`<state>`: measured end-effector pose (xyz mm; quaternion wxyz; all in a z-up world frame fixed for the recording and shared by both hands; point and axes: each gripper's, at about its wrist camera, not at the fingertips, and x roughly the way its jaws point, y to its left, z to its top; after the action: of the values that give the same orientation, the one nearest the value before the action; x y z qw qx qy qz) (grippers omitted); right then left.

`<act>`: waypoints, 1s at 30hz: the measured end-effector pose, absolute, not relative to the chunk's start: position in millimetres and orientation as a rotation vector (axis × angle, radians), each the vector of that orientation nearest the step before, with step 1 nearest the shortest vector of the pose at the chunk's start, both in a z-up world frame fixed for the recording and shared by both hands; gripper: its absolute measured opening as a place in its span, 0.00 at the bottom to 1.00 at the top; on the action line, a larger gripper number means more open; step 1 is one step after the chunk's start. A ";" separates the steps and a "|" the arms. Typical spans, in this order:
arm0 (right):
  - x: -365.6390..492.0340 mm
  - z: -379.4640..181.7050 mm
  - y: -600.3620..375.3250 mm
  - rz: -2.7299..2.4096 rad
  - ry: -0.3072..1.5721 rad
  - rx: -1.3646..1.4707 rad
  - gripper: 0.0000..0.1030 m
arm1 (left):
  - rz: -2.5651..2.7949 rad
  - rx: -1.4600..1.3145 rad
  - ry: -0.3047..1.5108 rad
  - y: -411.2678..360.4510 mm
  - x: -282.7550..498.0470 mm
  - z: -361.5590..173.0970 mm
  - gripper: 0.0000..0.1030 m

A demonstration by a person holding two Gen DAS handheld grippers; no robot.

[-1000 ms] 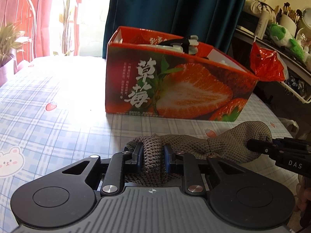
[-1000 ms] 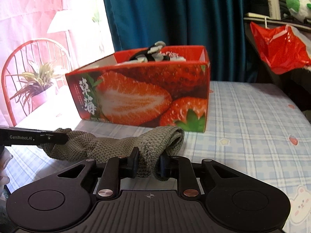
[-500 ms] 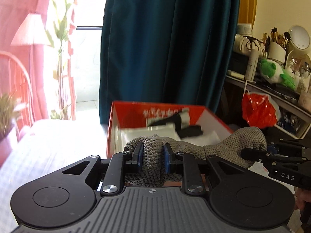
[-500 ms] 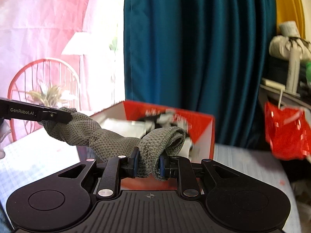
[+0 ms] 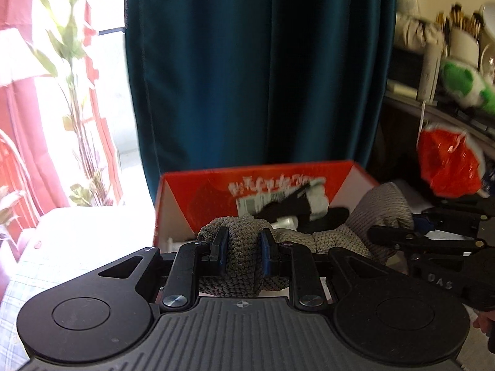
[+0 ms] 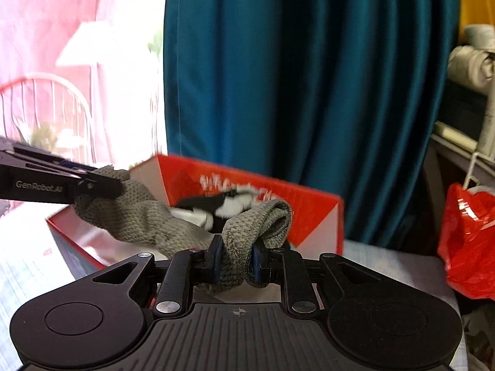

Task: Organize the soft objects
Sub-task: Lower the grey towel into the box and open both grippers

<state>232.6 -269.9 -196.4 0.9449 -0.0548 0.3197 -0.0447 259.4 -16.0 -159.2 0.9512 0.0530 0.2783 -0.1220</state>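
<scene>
A grey knitted sock (image 5: pixel 328 239) hangs stretched between both grippers, held above the open red strawberry box (image 5: pixel 216 191). My left gripper (image 5: pixel 243 252) is shut on one end of the sock. My right gripper (image 6: pixel 236 258) is shut on the other end (image 6: pixel 247 232). The box also shows in the right wrist view (image 6: pixel 309 213). It holds black and white soft items (image 5: pixel 294 207), also seen in the right wrist view (image 6: pixel 216 207). Each gripper shows in the other's view: the right one (image 5: pixel 399 238) and the left one (image 6: pixel 102 185).
A dark teal curtain (image 5: pixel 263 77) hangs behind the box. A red plastic bag (image 6: pixel 470 241) hangs at the right below a cluttered shelf (image 5: pixel 448 71). The checked tablecloth (image 6: pixel 386 262) lies under the box. A red chair (image 6: pixel 46 105) and a plant (image 5: pixel 74 92) stand at the left.
Both grippers have lifted the sock off the table and carried it forward, from in front of the box to above its open top.
</scene>
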 end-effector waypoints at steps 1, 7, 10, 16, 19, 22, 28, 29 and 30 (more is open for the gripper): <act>237.2 -200.7 -270.6 -0.090 0.671 -0.113 0.17 | -0.244 0.116 0.584 -19.5 265.0 -164.6 0.22; 260.6 -215.3 -275.4 -0.056 0.780 -0.081 0.17 | -0.241 0.166 0.653 -30.1 286.0 -186.6 0.22; 270.1 -220.9 -281.0 -0.056 0.830 -0.040 0.17 | -0.250 0.189 0.687 -32.2 292.6 -194.1 0.22; 278.0 -232.3 -282.6 -0.055 0.873 -0.023 0.17 | -0.265 0.238 0.702 -30.9 301.6 -198.3 0.22; 276.2 -233.9 -286.1 -0.048 0.880 -0.008 0.17 | -0.261 0.260 0.698 -33.2 301.2 -199.8 0.22; 274.8 -233.1 -289.0 -0.053 0.882 -0.005 0.18 | -0.263 0.246 0.692 -33.8 302.0 -196.7 0.25; 263.3 -219.1 -287.5 -0.090 0.844 -0.038 0.41 | -0.267 0.213 0.664 -23.5 287.6 -179.2 0.55; 259.2 -214.9 -288.1 -0.099 0.828 -0.042 0.51 | -0.268 0.206 0.655 -21.7 283.2 -176.1 0.65; 256.0 -211.0 -289.4 -0.104 0.814 -0.040 0.58 | -0.269 0.199 0.645 -20.1 278.8 -173.2 0.69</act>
<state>256.0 -289.4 -211.0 0.9168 -0.0196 0.3957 -0.0507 278.8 -20.1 -173.2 0.9346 0.0975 0.3157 -0.1316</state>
